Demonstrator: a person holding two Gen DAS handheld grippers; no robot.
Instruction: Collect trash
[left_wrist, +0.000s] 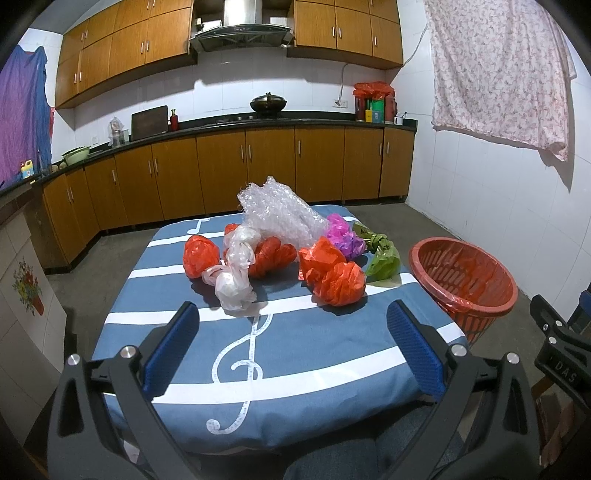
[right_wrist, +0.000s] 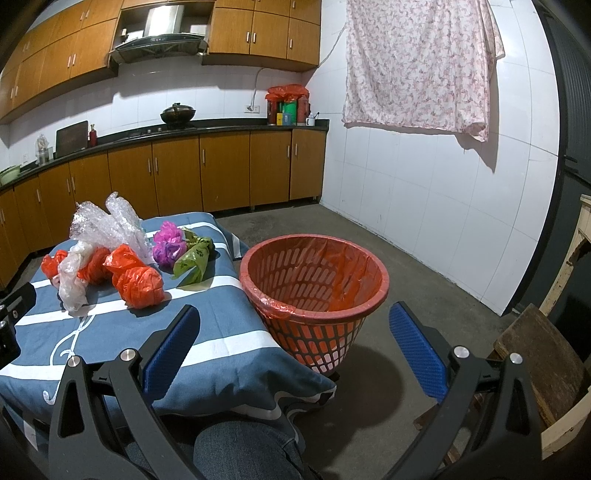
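Crumpled plastic bags (left_wrist: 295, 254) lie ahead of our wide-spread left hand-held gripper (left_wrist: 291, 350); our right hand-held gripper (right_wrist: 295, 350), also spread, frames the basket (right_wrist: 314, 291), its base half-hidden behind the desk (right_wrist: 221, 354).

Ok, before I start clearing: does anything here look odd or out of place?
Only the trash itself: crumpled bags and bubble wrap heaped on the table. The bin stands upright beside it, lined, nothing spilled.
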